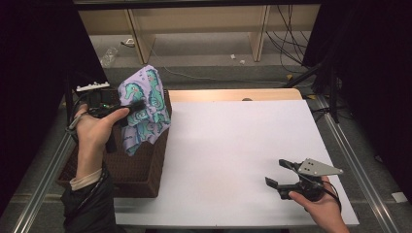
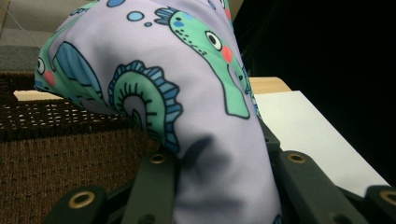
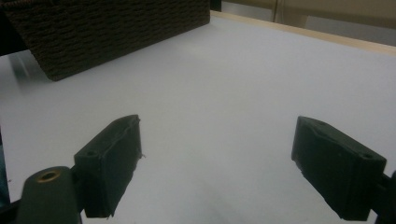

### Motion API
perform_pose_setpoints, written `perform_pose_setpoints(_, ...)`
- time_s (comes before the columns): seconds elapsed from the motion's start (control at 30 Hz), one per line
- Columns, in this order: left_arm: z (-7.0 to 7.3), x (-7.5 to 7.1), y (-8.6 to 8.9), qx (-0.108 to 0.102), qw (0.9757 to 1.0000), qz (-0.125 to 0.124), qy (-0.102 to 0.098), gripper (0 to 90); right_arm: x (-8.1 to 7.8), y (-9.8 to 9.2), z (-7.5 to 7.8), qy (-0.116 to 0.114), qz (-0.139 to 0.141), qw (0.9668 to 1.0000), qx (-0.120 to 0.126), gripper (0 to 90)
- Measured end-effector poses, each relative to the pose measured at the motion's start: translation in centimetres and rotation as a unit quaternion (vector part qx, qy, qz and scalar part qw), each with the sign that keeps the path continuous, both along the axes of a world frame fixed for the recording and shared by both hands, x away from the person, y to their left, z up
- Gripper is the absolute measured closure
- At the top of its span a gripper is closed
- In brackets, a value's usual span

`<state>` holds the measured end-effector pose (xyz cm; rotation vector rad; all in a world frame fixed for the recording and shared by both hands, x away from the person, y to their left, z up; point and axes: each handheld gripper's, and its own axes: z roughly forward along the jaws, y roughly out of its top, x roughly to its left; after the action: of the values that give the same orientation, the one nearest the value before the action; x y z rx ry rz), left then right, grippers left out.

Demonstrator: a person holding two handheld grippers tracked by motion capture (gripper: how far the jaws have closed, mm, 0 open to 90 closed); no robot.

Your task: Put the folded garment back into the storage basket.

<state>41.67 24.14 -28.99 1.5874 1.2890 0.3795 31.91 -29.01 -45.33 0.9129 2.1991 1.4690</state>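
Note:
A lilac cloth point(image 1: 144, 108) printed with green seahorses hangs bunched above the dark brown wicker basket point(image 1: 141, 172) at the table's left edge. My left gripper point(image 1: 130, 109) is shut on the cloth, held up over the basket by the person's left hand. In the left gripper view the cloth point(image 2: 187, 93) bulges out from between the jaws and hides their tips. My right gripper point(image 1: 279, 174) rests low over the white table point(image 1: 233, 141) near the front right, open, with nothing between its fingers point(image 3: 112, 163).
The basket's woven side point(image 3: 107, 28) stands across the table from the right gripper. A wooden strip point(image 1: 233, 94) borders the table's far edge. Cables and shelf legs lie on the floor beyond. Dark curtains close in both sides.

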Motion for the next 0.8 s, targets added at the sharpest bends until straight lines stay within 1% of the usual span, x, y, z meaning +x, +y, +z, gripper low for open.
perform_pose_setpoints(0.37, -0.1, 0.1, 0.4, 0.003, 1.0, 0.006, 0.003, 68.3, 0.0, 0.0, 0.0, 0.001, 0.0, 1.0, -0.001, 16.9)
perform_pose_setpoints(0.7, -0.6, 0.5, 0.9, 0.008, 0.9998, 0.016, 0.013, 68.2, 0.0, 0.0, 0.0, 0.001, 0.001, 1.0, -0.001, 16.8)
perform_pose_setpoints(0.8, -1.0, 0.7, 1.2, 0.01, 0.9995, 0.021, 0.019, 68.2, 0.0, 0.0, 0.0, 0.002, 0.0, 1.0, -0.001, 16.9)
